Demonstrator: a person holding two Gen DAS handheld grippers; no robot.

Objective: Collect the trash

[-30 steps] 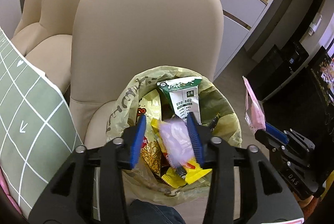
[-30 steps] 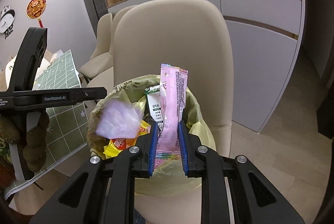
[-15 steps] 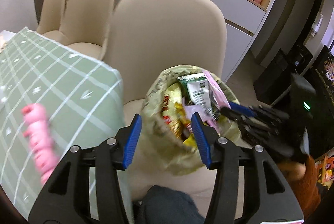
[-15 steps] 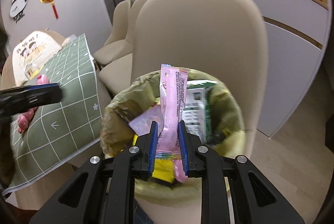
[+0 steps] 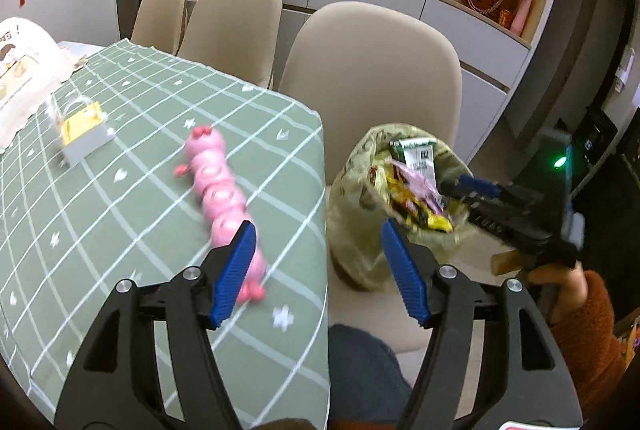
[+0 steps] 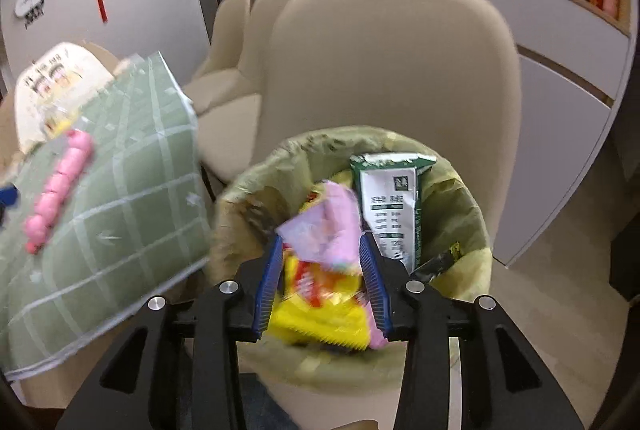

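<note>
A trash bin lined with a yellow-green bag point(image 6: 460, 189) stands on a beige chair and holds a green carton point(image 6: 394, 205), a yellow wrapper point(image 6: 324, 306) and pink wrappers point(image 6: 328, 230). The bin also shows in the left wrist view point(image 5: 360, 169). My right gripper point(image 6: 322, 282) is open just above the trash, with a pink wrapper lying loose between its jaws. It also shows in the left wrist view point(image 5: 456, 185). My left gripper point(image 5: 320, 270) is open and empty over the table's corner, left of the bin.
A table with a green checked cloth point(image 5: 120, 189) carries a pink caterpillar toy point(image 5: 220, 189), a small yellow and white box point(image 5: 84, 133) and a printed bag point(image 5: 20, 69). Beige chairs point(image 5: 372, 69) stand behind. A white cabinet point(image 6: 560, 89) lines the wall.
My right gripper has opened over the bin and let go of the long pink wrapper. My left gripper has swung left from the bin to the table.
</note>
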